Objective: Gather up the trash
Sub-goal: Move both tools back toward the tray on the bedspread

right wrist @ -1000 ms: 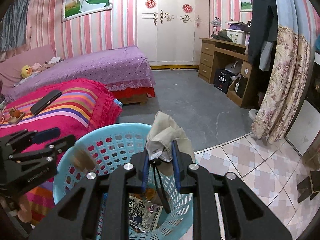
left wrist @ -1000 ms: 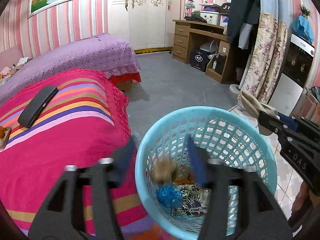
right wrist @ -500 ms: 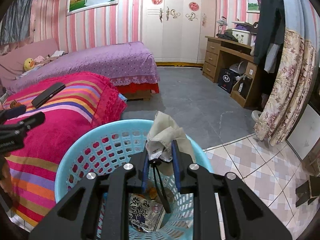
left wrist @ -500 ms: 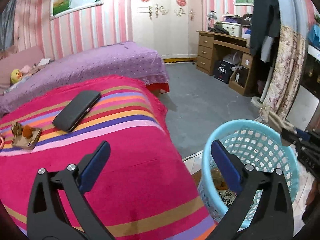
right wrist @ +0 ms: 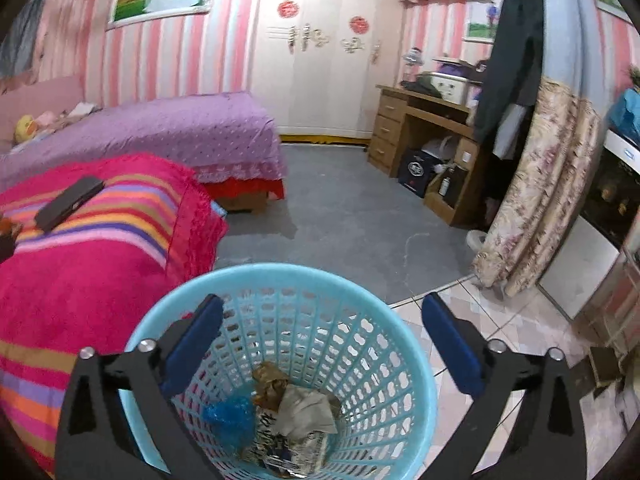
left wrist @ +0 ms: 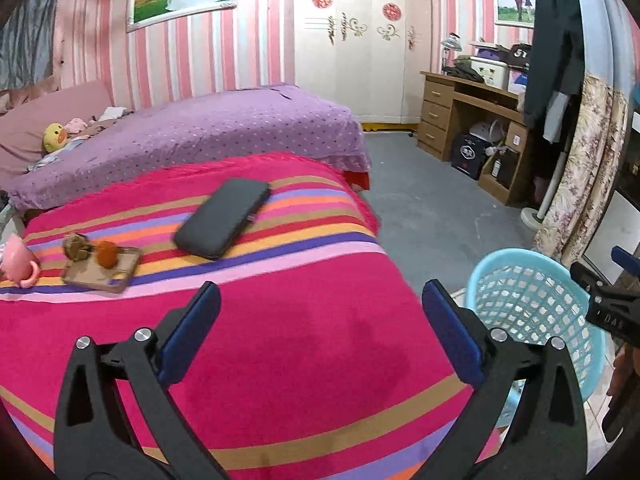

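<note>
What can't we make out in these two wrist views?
- Basket contents, right wrist view: the printed wrapper lies partly under the crumpled paper; its print is too small to read.
- Same basket, left wrist view: its inside is hidden behind its wall and the left claw.
- Pink object on the blanket: cut off by the left edge.
- Right claw, left wrist view: cut off by the right edge.

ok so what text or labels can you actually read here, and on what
"DA", rest cut off: body of the right claw (jaws opening, nothing between them), left wrist view.
"5T": dark item on the desk.
Too blurred: logo on the black box under the desk; print on the wrapper in the basket.
</note>
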Demonstrator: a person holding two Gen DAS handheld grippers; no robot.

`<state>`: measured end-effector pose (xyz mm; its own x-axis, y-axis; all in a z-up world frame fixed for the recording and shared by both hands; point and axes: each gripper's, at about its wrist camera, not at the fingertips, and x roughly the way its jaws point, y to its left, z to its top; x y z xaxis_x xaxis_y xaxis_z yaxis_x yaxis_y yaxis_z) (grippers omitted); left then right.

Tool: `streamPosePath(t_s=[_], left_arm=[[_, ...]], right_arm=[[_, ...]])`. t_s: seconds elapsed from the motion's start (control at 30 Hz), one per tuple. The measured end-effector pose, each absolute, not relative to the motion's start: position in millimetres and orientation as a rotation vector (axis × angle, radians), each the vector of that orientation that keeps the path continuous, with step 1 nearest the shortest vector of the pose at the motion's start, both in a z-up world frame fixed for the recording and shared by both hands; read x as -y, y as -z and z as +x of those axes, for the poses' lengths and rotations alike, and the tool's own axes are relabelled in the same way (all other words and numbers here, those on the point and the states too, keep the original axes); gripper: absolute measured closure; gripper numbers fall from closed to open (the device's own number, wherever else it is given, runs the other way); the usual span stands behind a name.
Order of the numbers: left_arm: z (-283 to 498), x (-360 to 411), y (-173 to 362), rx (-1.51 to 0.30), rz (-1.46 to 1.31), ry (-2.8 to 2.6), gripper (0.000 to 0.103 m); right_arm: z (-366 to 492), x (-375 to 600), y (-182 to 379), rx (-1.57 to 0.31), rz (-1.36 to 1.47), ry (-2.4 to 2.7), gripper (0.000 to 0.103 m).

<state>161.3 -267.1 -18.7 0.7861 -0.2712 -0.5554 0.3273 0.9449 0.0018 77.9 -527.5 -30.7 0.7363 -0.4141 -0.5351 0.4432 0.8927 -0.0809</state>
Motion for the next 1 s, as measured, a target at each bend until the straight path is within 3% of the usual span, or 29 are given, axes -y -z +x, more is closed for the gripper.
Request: streamPosePath(t_s=[0.47,1.0], left_arm=[[177.7,124.7,-2.9,-0.563,0.118,0.163,0.006],[221.0,-26.8,25.0,-0.632,0.063,-0.027,0.006]], right_arm=[[124.3,425.6,21.3,-0.559,-0.031,0.375,0.005],[173.2,312.1,26.9,-0.611,-0.052,0.178,0.005]])
